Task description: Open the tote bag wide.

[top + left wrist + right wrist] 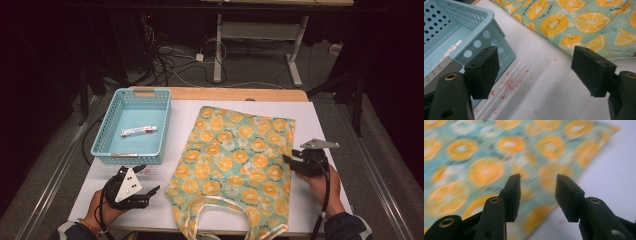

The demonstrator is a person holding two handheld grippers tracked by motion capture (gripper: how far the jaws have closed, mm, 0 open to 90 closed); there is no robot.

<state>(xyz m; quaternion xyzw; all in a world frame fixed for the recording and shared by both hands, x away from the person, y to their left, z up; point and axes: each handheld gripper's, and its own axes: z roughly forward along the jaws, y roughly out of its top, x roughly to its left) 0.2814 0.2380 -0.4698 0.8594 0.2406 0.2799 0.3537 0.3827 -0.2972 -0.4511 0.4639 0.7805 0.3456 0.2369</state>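
Sitting at the far left of the white-covered table, a light blue perforated basket is holding one small white tube, which is lying across the basket floor with its long axis running left to right, slightly tilted. Just to the right of the basket, an orange-slice patterned fabric bag is lying flat; its long axis is running from the far side toward the person, with the handle loops pointing at the near table edge and reaching it. The bag's right edge is slanting, leaving a bare white strip along the right side of the table. A narrower bare strip is separating the bag from the basket.

The left claw is hovering over the open near-left corner of the table, just in front of the basket's near wall, with its jaws spread wide and nothing between them; in the left gripper view small pink crumbs are dotting the white surface between the jaws. The right claw is hanging at the bag's right edge, jaws parted and empty, pointing left across the fabric.
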